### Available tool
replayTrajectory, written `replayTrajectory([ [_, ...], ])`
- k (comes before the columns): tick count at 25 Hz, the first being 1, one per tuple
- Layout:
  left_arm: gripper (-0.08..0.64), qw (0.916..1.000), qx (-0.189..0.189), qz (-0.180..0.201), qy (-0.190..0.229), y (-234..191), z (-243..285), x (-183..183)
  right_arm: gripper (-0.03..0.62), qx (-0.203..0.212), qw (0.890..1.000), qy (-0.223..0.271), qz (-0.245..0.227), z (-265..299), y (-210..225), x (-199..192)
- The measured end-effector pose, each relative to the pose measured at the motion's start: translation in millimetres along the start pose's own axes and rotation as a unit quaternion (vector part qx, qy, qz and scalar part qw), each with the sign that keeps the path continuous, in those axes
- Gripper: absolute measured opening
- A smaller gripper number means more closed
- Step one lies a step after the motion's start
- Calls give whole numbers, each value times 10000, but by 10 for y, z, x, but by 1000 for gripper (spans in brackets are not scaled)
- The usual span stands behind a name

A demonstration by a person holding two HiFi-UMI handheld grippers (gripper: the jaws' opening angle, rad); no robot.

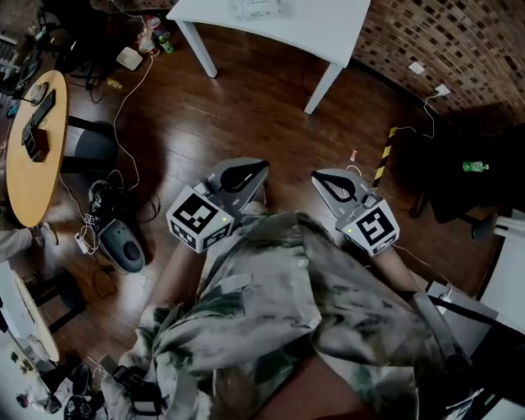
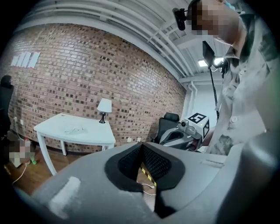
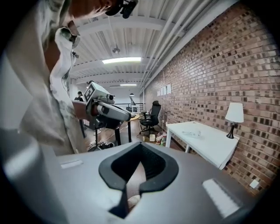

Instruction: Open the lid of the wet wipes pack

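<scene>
Plainly nothing has begun on the task yet. Closest in, the person stands with both tools drawn up against a patterned shirt (image 1: 279, 303). The left gripper (image 1: 246, 174) has its jaws pressed together with nothing between them, and only floor shows through the gap behind the pads. The right gripper (image 1: 330, 184) is the same, closed up and empty. The two are held side by side, apart from each other, pointing out over the wooden floor (image 1: 271, 115).

Beyond that stretch of boards stands a white table (image 1: 328, 33), well apart from both tools. It sits against a brick wall (image 1: 443, 41) and has a small lamp (image 2: 104, 106) on it. On the tabletop lies a flat pale item (image 1: 258, 8). It may be the wet wipes pack, but it's too small to tell, and no lid can be made out.

So, to my eye, all of it is left: get to the table, steady the pack, open a gripper and lift the lid.
</scene>
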State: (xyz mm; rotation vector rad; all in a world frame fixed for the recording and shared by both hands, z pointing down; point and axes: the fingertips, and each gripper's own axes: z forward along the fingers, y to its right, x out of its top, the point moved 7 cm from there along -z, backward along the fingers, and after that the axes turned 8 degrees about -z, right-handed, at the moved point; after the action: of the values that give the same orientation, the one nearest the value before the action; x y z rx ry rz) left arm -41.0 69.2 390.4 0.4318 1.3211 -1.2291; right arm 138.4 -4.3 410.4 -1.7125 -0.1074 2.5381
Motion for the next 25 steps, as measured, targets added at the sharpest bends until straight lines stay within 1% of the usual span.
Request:
replayTrajectory([
  [3, 2, 9998, -131, 137, -52, -519, 87, 276, 6, -70, 9999, -66, -50, 393, 366, 192],
  [6, 2, 9994, -275, 173, -107, -1142, -59, 531, 6, -161, 9997, -193, -81, 941, 604, 510],
  [8, 2, 9993, -302, 190, -119, -1511, -141, 681, 6, -202, 9995, -211, -104, 1272, 744, 703],
  [10, 2, 9995, -265, 176, -87, -1763, -143, 780, 6, -147, 9995, -235, -182, 1503, 888, 808],
  [15, 2, 9999, -112, 68, -14, -2124, 19, 909, 6, 55, 9989, -317, -343, 1866, 1297, 885],
  [19, 2, 10000, 71, 28, -25, -2419, 243, 948, 6, 254, 9982, -267, -466, 2155, 1683, 823],
  [22, 2, 9997, 227, 29, -45, -2744, 449, 1043, 8, 380, 9969, -270, -639, 2408, 2053, 790],
  [25, 2, 9990, 438, -82, -46, -3127, 681, 1150, 8, 549, 9945, -304, -840, 2685, 2472, 751],
])
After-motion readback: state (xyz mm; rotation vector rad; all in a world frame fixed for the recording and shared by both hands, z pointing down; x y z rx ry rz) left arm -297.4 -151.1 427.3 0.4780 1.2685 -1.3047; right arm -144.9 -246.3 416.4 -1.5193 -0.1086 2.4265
